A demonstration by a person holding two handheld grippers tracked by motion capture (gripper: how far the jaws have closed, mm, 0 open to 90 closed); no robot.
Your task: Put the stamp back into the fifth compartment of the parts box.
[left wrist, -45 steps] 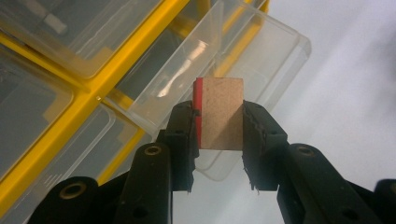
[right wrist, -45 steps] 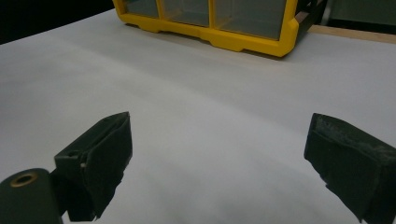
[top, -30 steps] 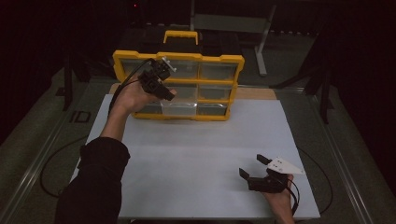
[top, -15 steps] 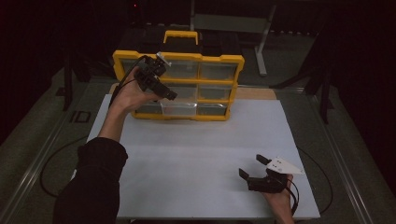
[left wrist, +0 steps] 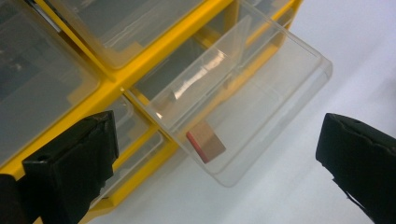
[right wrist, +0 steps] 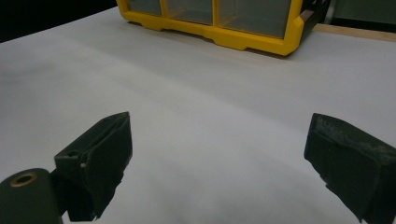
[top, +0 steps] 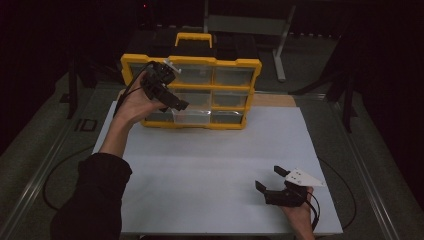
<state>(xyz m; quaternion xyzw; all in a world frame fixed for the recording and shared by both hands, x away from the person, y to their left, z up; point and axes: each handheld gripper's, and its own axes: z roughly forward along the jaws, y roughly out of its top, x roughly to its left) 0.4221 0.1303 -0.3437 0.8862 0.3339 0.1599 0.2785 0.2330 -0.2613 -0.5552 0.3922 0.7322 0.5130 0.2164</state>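
At the back of the desk [top: 210, 150], item one: a yellow organiser [top: 192, 92] of clear drawers, one lower drawer [left wrist: 243, 102] standing pulled out. Item two: a small block [left wrist: 205, 142], wood-coloured with a red face, lying near the drawer's front wall. Item three: the left tongs [top: 175, 102], hovering just above the open drawer; their jaws have just been opening and are now standing released, nothing between them. Item four: the right tongs [top: 272, 182], resting released near the front right of the desk, well apart from the organiser. Handling note, as a judgement: the drawer is likely awaiting closing, so the left tongs should be pushing squarely on its front wall, keeping the organiser from sliding
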